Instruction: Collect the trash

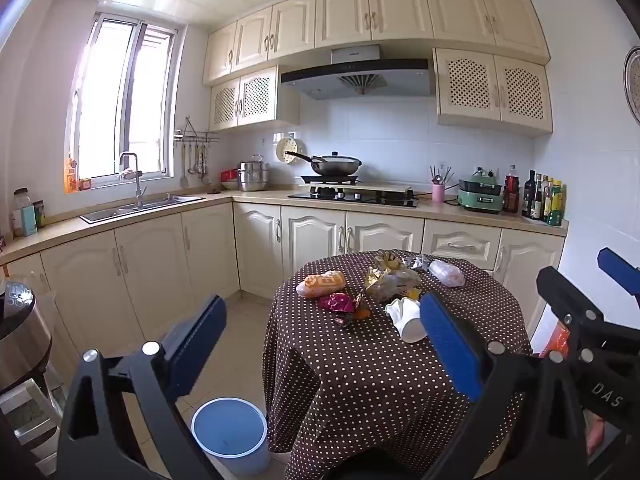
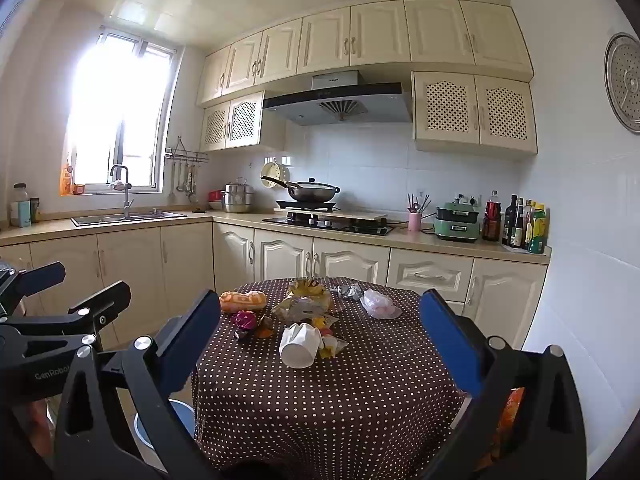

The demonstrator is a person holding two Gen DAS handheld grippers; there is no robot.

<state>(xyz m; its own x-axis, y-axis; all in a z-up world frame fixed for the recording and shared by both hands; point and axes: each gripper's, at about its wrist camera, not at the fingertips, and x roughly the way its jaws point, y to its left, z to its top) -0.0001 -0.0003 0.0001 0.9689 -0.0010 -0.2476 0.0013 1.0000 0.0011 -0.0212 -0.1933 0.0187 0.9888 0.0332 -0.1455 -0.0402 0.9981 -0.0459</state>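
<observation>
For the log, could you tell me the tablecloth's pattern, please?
Dark brown tablecloth with small white polka dots, clearest in the right wrist view.

Brown polka-dot tabletop [image 2: 320, 400] carries a tipped white paper cup [image 2: 300, 346] at center, orange wrapper [image 2: 243, 301] at 10 o'clock, gold foil bag [image 2: 304, 306] at 12, clear plastic bag [image 2: 378, 304] at 1, magenta wrapper [image 2: 245, 320] at 9

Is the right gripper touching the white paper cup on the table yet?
Apart. The right wrist view shows the right gripper open, fingers spread wide and nearer the camera; the white paper cup lies on its side on the dotted tablecloth, cloth visible around it.
</observation>
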